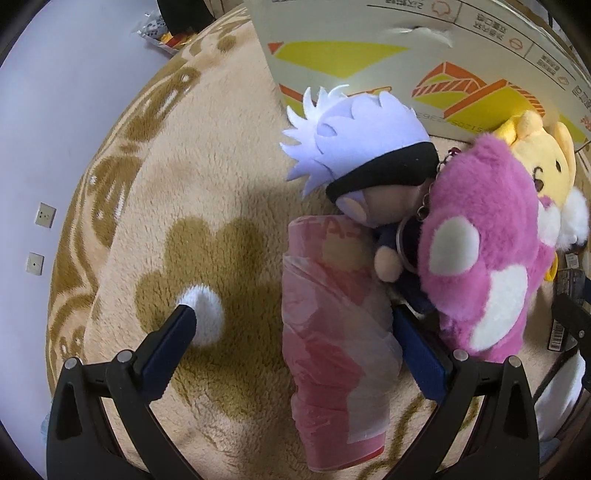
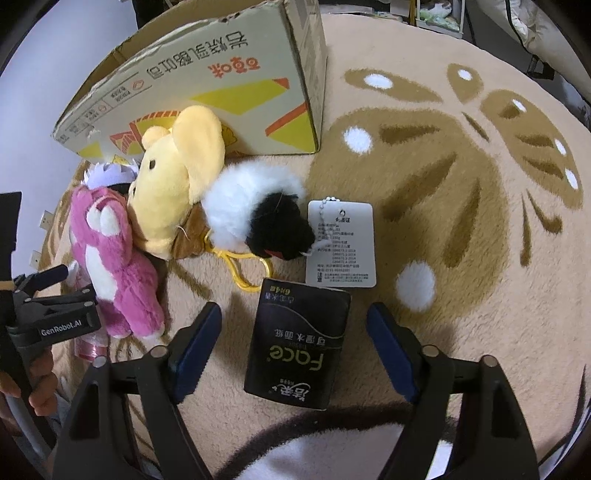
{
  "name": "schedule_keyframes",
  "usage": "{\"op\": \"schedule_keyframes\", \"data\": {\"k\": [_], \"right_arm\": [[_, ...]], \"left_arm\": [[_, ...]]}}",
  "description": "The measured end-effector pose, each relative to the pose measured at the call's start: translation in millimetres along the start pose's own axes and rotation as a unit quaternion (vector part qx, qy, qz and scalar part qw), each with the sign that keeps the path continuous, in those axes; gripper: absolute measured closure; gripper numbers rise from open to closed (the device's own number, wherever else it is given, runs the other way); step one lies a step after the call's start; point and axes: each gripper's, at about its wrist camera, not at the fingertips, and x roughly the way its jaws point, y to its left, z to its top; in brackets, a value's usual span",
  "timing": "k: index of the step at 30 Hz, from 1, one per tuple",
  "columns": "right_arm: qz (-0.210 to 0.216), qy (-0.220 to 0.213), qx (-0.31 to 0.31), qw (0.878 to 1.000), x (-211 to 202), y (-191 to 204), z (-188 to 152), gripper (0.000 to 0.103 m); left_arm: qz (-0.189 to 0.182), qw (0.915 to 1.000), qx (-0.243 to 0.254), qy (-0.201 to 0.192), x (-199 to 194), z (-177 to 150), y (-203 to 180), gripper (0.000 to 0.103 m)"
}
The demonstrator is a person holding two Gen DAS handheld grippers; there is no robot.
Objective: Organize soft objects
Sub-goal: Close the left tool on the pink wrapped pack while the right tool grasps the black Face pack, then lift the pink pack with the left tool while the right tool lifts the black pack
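Observation:
My left gripper (image 1: 291, 317) is open, and a pink plastic-wrapped tissue pack (image 1: 336, 325) lies on the rug between its fingers, nearer the right one. A white-haired doll (image 1: 365, 155), a pink plush bear (image 1: 480, 251) and a yellow plush (image 1: 543, 158) lie just beyond, by the cardboard box (image 1: 406, 48). My right gripper (image 2: 295, 317) is open over a black tissue pack (image 2: 295, 347) that lies between its fingers. In the right wrist view the pink bear (image 2: 110, 258), the yellow plush (image 2: 173, 177), a white and black plush (image 2: 258, 214) with a paper tag (image 2: 341, 243) lie beside the box (image 2: 207, 81).
Everything lies on a round beige and brown rug (image 2: 461, 184). The left gripper body and the hand holding it show at the left edge of the right wrist view (image 2: 55, 317). Bags and clutter sit at the far rug edge (image 1: 162, 33).

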Motion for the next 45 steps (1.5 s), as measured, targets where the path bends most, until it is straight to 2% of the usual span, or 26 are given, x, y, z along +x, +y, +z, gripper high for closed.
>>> {"op": "schedule_keyframes", "data": {"k": [1, 4, 5, 6, 11, 17, 21, 24, 28, 30, 38, 45], "right_arm": [[-0.005, 0.002, -0.004, 1.000, 2, 2, -1, 0.031], [-0.018, 0.001, -0.010, 1.000, 6, 5, -3, 0.040], [-0.021, 0.000, -0.011, 1.000, 7, 6, -4, 0.046], [-0.022, -0.001, -0.012, 1.000, 9, 6, -5, 0.048], [-0.016, -0.006, -0.022, 1.000, 11, 12, -9, 0.048], [-0.009, -0.022, -0.024, 0.999, 5, 21, -13, 0.049], [-0.009, -0.046, -0.035, 0.998, -6, 27, -16, 0.049], [-0.012, -0.076, -0.045, 0.996, -19, 34, -19, 0.050], [-0.019, -0.122, -0.057, 0.991, -38, 42, -21, 0.050], [-0.018, -0.137, -0.066, 0.988, -46, 45, -23, 0.050], [-0.012, -0.191, -0.068, 0.979, -84, 29, -19, 0.050], [0.003, -0.231, -0.071, 0.970, -109, 29, -25, 0.050]], "left_arm": [[-0.001, 1.0000, -0.001, 0.000, 0, 0, 1, 0.000], [-0.001, 1.0000, -0.001, -0.001, 1, 0, 3, 0.000], [-0.001, 1.0000, 0.000, -0.003, 2, -1, 4, 0.002], [0.000, 1.0000, 0.004, -0.007, 2, -1, 4, 0.004], [-0.010, 0.9992, 0.032, -0.022, 0, -10, -4, 0.026], [-0.033, 0.9987, 0.033, -0.021, -2, -11, -6, 0.046], [-0.024, 0.9984, 0.043, -0.026, -10, -14, -12, 0.058], [-0.027, 0.9985, 0.037, -0.031, -15, -19, -10, 0.059], [-0.049, 0.9980, -0.008, -0.039, -24, -21, 2, 0.059], [-0.045, 0.9975, -0.021, -0.051, -32, -22, 7, 0.059], [-0.031, 0.9913, -0.038, -0.122, -81, -32, 19, 0.059], [-0.015, 0.9769, -0.045, -0.208, -130, -32, 31, 0.059]]}}
